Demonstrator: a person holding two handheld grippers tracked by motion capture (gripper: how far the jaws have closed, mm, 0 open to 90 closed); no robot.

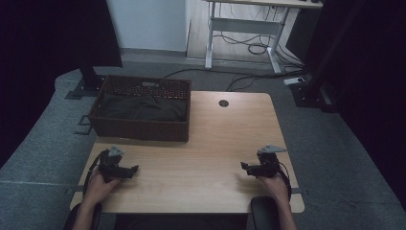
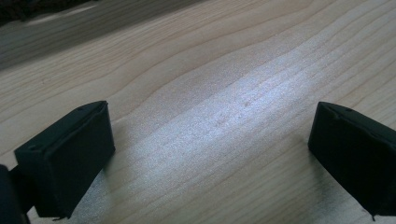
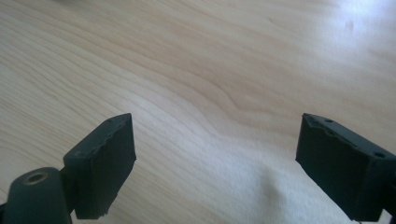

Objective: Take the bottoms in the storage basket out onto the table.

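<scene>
The left black two-jaw gripper (image 1: 135, 168) and the right black two-jaw gripper (image 1: 244, 166) both rest low over the pale wooden table (image 1: 210, 143), jaws spread wide with nothing between them (bare wood grain alone). The dark woven basket (image 1: 141, 128) holding black cloth (image 1: 139, 108) sits at the far left corner, well apart from both and untouched; judging by this, the handling has yet to begin.

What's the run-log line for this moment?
left gripper: open, empty, low over table | right gripper: open, empty, low over table | wicker basket: far-left of table, dark cloth inside, untouched
</scene>
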